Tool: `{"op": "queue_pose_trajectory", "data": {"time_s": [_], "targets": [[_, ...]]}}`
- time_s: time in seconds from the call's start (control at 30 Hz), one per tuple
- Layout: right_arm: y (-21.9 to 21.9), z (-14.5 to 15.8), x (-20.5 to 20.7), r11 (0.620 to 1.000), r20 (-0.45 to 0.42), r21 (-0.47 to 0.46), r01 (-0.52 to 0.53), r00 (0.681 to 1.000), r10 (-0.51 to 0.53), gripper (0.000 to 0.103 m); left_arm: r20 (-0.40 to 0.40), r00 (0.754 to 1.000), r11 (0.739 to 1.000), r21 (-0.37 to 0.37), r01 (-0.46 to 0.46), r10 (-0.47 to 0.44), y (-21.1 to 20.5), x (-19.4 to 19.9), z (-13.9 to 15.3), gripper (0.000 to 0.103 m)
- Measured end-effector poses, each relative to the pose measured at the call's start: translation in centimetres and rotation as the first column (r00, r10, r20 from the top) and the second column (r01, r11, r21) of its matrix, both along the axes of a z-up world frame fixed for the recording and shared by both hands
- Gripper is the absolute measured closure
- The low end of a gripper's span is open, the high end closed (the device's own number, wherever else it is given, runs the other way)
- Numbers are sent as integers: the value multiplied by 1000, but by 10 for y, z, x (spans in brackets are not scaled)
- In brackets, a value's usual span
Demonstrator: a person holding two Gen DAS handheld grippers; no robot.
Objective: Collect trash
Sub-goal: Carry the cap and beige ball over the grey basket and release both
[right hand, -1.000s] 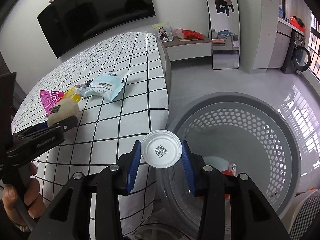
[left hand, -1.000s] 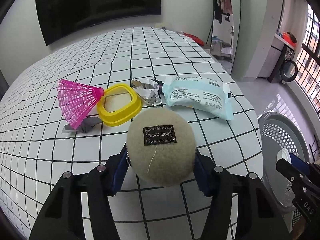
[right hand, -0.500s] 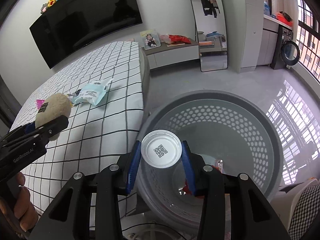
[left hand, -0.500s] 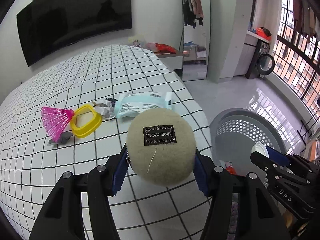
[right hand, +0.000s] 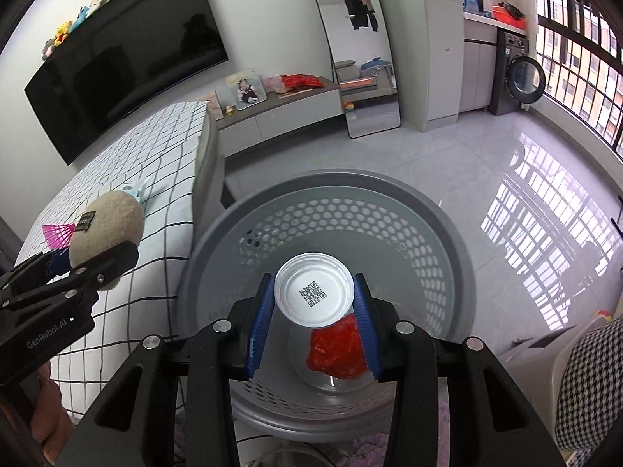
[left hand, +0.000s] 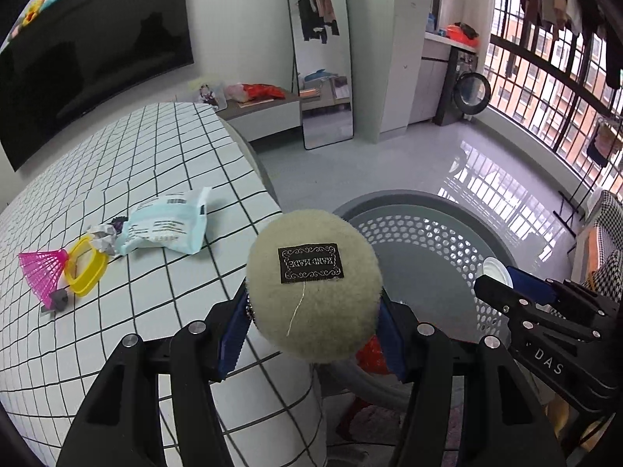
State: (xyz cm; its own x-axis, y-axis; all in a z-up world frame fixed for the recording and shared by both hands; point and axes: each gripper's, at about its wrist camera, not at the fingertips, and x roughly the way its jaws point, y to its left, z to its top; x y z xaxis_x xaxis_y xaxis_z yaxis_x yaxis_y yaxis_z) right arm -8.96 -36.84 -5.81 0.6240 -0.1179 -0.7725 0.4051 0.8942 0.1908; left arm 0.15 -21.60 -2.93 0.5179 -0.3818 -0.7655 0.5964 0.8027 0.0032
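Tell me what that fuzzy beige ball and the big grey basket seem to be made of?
The beige ball looks like wool felt: a matte, fuzzy surface, a loose thread, and a sewn-on black woven label. The grey basket looks like moulded plastic: smooth, slightly glossy walls pierced by regular rows of holes under a solid rim.

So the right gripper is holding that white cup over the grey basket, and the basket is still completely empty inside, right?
Not quite. The right gripper does hold the white cup over the grey basket, but the basket is not empty: the right wrist view shows a crumpled red wrapper lying at its bottom.
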Motion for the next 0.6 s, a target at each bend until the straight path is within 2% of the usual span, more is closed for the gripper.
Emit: {"op": "queue_pose_trajectory", "data": {"time_s": [0.23,0.6], "targets": [[-16,-10,-4,1000,-8,19,23,1000,-22,64,-19,998,998,31,52,-51,-24,-7,-13,46],[-28,-19,2,999,-18,44,25,1000,-25,64,-43,996,995,63,75,-72,-42,-5,-25,46]]}}
